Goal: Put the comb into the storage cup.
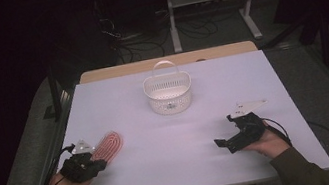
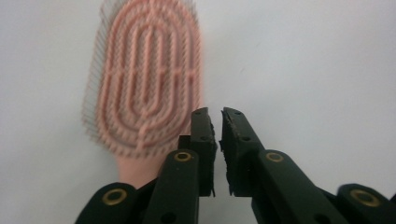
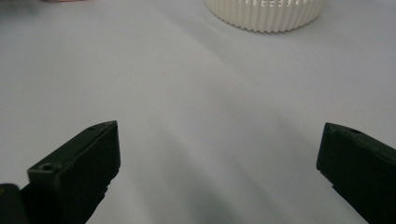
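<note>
A pink oval hairbrush (image 1: 109, 145) lies bristles up near the table's left front. My left gripper (image 1: 100, 164) sits low at its handle end. In the left gripper view the brush (image 2: 147, 79) lies left of the gripper (image 2: 218, 114), whose jaws stand a narrow slit apart with nothing between them. The brush's handle runs under the left jaw. My right gripper (image 1: 224, 131) rests at the right front, held by a hand. It is wide open (image 3: 219, 135) over bare table and points toward the basket.
A white slotted basket (image 1: 168, 92) with an upright handle stands at the middle back of the white table (image 1: 185, 170); its ribbed wall (image 3: 266, 14) shows ahead of the right gripper. Dark floor, cables and a metal frame lie beyond the far edge.
</note>
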Tool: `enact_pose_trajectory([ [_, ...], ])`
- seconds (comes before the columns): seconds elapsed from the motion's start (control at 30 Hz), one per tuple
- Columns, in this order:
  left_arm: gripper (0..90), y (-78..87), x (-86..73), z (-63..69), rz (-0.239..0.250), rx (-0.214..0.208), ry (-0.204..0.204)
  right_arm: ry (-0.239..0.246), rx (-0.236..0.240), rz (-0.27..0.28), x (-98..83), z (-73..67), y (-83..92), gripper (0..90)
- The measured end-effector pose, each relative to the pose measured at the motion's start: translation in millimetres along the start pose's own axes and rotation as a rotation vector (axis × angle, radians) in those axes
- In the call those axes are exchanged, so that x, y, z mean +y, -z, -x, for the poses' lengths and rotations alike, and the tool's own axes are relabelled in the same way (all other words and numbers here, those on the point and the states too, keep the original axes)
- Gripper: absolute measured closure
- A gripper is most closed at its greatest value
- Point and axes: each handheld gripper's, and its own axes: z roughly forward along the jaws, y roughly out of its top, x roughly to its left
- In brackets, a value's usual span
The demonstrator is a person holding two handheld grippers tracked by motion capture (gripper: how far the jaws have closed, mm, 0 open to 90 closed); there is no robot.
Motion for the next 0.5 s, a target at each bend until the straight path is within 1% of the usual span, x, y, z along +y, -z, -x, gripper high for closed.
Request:
enact_pose_trajectory([
  [0.2, 74.9, -2.2, 13.9, 4.4, 0.095, -0.074, -0.029, -0.003, -0.001, 0.0, -0.2, 0.3, 0.8, 0.0],
  [0.23, 73.6, -2.9, 16.2, 4.6, 0.107, -0.091, -0.031, -0.002, -0.001, 0.0, -0.3, 0.3, 0.8, 0.0],
  [0.27, 72.4, -4.3, 18.9, 5.0, 0.127, -0.118, -0.028, -0.002, 0.0, 0.0, -0.3, 0.3, 1.0, 0.0],
  [0.33, 69.4, -6.7, 22.8, 5.2, 0.156, -0.139, -0.038, -0.003, -0.001, 0.0, -0.4, 0.6, 1.4, 0.0],
  [0.4, 66.3, -9.9, 27.3, 6.2, 0.18, -0.149, -0.056, -0.003, -0.001, 0.002, -0.7, 1.1, 1.7, 0.0],
  [0.5, 61.0, -15.2, 34.1, 7.9, 0.218, -0.185, -0.076, -0.008, 0.0, 0.0, -1.1, 1.8, 2.2, 0.0],
])
